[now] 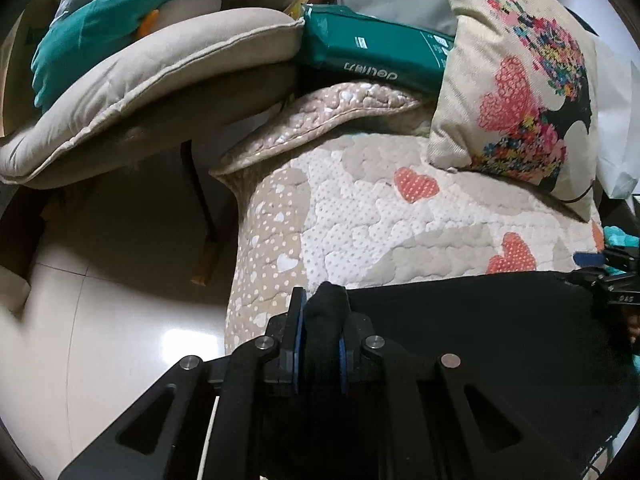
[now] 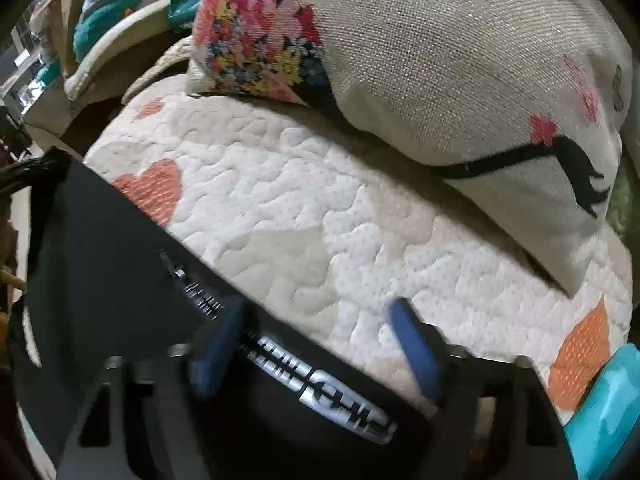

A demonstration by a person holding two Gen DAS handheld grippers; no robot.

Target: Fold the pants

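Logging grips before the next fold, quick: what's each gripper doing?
Left gripper: shut on the black pants.
Right gripper: open, pants edge between the jaws, not pinched.

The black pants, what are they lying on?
The black pants lie on a quilted cover printed with hearts, near its front edge. Whatever is beneath the cover is hidden, as is the quilt under the pants themselves.

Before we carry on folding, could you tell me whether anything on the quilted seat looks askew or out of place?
Only the quilted cover: its far left corner is flipped up and crumpled below the green package. The black pants lie flat along the near edge, one bunched corner pinched in the left tongs, the right tongs open over the printed strip.
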